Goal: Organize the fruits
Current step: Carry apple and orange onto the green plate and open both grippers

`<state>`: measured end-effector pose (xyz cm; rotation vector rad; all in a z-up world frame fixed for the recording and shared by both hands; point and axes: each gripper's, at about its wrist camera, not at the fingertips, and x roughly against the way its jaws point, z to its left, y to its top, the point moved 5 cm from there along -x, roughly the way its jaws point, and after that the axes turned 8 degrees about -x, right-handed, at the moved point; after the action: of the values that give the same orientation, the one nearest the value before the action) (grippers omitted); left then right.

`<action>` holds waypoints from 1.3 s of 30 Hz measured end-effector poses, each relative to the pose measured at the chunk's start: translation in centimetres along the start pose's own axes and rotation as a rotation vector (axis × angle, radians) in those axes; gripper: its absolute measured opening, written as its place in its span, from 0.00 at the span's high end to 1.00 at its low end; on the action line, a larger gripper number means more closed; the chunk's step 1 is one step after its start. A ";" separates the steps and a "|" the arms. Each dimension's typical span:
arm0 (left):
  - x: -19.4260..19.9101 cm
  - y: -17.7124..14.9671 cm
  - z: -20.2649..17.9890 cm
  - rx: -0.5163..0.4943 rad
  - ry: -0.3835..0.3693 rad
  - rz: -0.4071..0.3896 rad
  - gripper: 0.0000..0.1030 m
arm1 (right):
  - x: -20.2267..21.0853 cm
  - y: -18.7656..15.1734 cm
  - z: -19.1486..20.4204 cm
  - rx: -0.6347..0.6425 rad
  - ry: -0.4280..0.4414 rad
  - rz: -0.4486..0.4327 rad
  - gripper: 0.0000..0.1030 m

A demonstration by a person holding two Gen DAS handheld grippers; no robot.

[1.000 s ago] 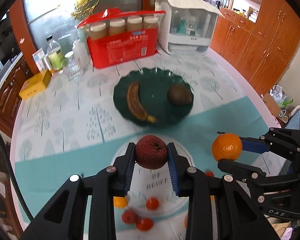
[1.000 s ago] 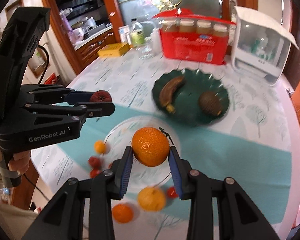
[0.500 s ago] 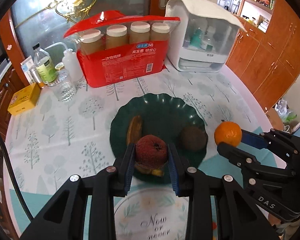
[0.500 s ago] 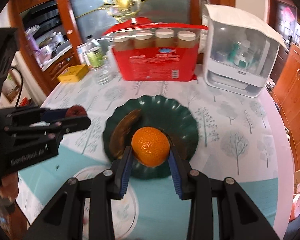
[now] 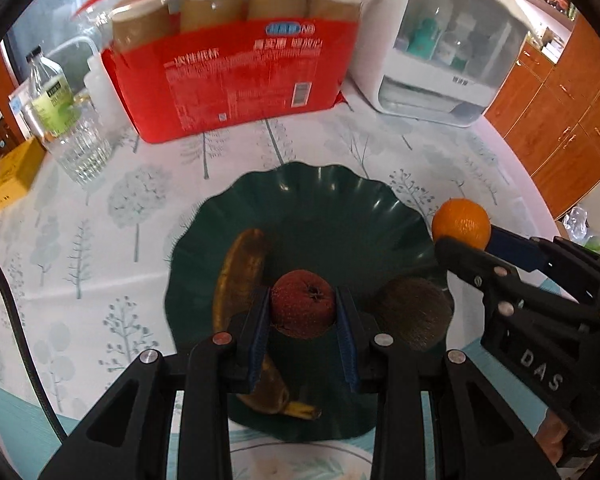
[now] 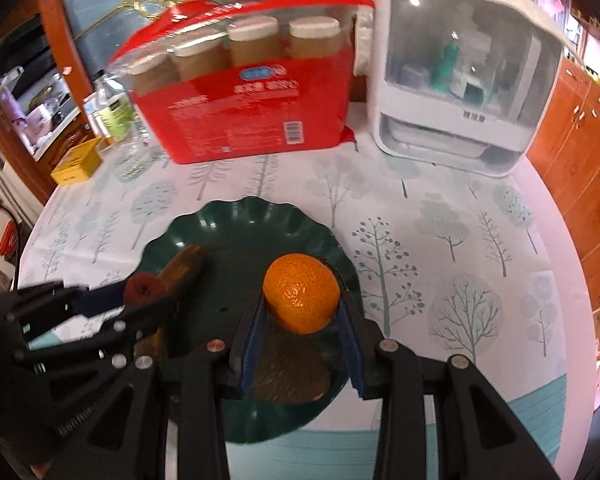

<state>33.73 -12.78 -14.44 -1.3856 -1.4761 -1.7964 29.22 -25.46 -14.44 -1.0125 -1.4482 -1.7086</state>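
My left gripper [image 5: 303,312] is shut on a dark red apple [image 5: 302,307] and holds it over the green scalloped plate [image 5: 320,208]. A brown banana [image 5: 238,272] and a brown kiwi [image 5: 414,312] lie on that plate. My right gripper [image 6: 302,312] is shut on an orange [image 6: 301,292] above the plate's [image 6: 240,220] right half, over the kiwi [image 6: 290,376]. The orange [image 5: 461,222] and the right gripper also show at the right of the left wrist view. The left gripper with the apple [image 6: 142,286] shows at the left of the right wrist view.
A red pack of jars [image 5: 236,68] and a white appliance [image 5: 444,52] stand behind the plate. A glass [image 5: 80,148], a bottle [image 5: 48,92] and a yellow box [image 5: 8,180] are at the left. A white plate's rim [image 5: 308,452] lies below the green plate.
Both grippers have moved forward with their fruit, from over the white plate to over the green plate. The loose small fruits have left the views.
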 end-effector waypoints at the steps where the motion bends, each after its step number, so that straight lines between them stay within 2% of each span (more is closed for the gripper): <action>1: -0.5 -0.1 0.0 0.001 -0.001 0.002 0.71 | -0.5 0.0 -0.2 -0.008 -0.001 0.009 0.65; 13: -3.8 -1.1 0.3 0.025 -0.013 0.039 0.71 | -4.6 -0.7 -0.3 -0.040 0.016 0.079 0.64; 18: -4.5 -1.4 0.5 0.024 0.010 0.048 0.70 | -5.2 -0.9 -0.1 -0.027 0.010 0.091 0.63; 20: -4.7 -1.3 0.7 0.028 0.019 0.052 0.64 | -5.3 -0.8 0.1 -0.016 0.015 0.092 0.63; 22: -4.8 -1.3 0.5 0.030 -0.006 0.053 0.50 | -5.2 -0.8 0.4 -0.006 0.025 0.089 0.62; 23: -4.8 -1.3 0.4 0.028 -0.019 0.053 0.46 | -5.2 -0.8 0.5 -0.004 0.028 0.089 0.59; 25: -4.6 -1.3 0.0 0.021 -0.035 0.047 0.28 | -5.1 -0.8 0.6 -0.003 0.036 0.089 0.52; 28: -4.0 -1.1 -0.4 0.008 -0.006 0.024 0.15 | -4.9 -0.6 0.6 -0.005 0.040 0.080 0.47; 30: -3.7 -1.0 -0.4 0.003 0.009 0.018 0.12 | -4.8 -0.5 0.5 -0.007 0.040 0.075 0.47; 39: -2.9 -0.8 0.0 0.020 -0.007 0.020 0.12 | -3.8 0.4 0.4 -0.034 0.063 0.051 0.47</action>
<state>34.27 -13.22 -17.38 -1.3934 -1.4745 -1.7617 31.41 -25.12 -17.63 -0.9962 -1.3472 -1.7187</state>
